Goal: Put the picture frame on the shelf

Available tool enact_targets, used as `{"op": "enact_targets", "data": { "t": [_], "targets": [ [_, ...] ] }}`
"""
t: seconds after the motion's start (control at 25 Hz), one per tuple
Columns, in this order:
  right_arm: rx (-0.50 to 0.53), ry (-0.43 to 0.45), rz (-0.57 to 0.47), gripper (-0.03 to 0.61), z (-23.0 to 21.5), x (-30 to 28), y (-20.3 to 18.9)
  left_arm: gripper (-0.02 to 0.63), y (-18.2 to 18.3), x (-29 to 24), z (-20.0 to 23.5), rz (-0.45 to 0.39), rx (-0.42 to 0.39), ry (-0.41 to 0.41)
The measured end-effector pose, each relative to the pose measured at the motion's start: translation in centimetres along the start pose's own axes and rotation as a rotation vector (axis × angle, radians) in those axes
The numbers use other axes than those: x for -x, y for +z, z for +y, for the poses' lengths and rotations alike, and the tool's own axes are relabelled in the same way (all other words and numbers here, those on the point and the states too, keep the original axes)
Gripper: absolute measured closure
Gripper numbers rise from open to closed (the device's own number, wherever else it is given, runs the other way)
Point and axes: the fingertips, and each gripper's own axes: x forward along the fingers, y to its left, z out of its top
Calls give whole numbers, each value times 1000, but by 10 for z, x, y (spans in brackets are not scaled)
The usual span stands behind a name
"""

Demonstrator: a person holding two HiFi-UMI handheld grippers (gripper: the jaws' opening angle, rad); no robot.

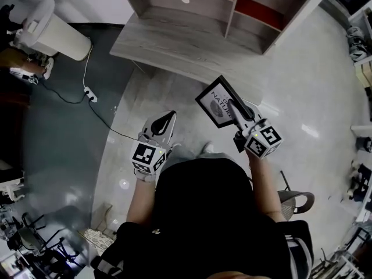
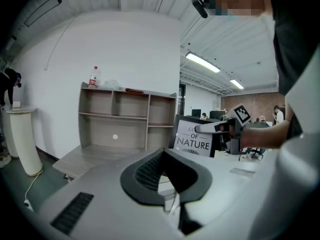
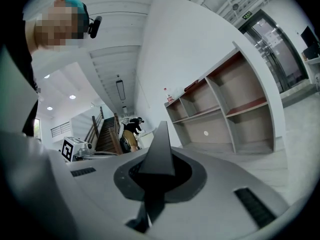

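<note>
Though well short of the grey wooden shelf unit (image 1: 174, 42) with a red-labelled clear bottle (image 2: 93, 78) on top, holds the black-rimmed "OF NATURE" picture frame (image 1: 212, 104) above pale floor (image 1: 174, 97), pinched edge-on between the jaws of the right gripper (image 1: 231, 104). Shows its print to the left gripper (image 1: 168, 120) and slightly upward, long edge aimed forward at the shelf. Presses the left jaws together, nothing between.

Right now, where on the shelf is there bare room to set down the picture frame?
All the shelf compartments look bare, as does the base board in front of them. The top board is more crowded: a bottle at its left end and what looks like a flat red thing near the middle.
</note>
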Motion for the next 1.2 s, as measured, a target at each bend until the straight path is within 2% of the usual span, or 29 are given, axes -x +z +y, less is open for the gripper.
{"op": "enact_targets", "data": {
  "t": [0.2, 0.4, 0.6, 0.8, 1.04, 1.2],
  "targets": [
    [-9, 36, 23, 575, -6, -20, -9, 606, -12, -1, 9, 24, 15, 30],
    [-10, 36, 50, 575, -1, -73, -11, 606, -19, 2, 64, 6, 61, 54],
    [11, 13, 68, 575, 1, -146, -3, 606, -12, -5, 138, -28, 80, 35],
    [50, -1, 81, 575, 15, -234, 7, 605, 4, 0, 230, -47, 83, 18],
    [82, -15, 121, 575, 29, -344, 3, 606, 7, 21, 343, -47, 101, 44],
    [88, -11, 126, 575, 36, -403, 6, 606, 3, 32, 399, -37, 132, 66]
  ]
}}
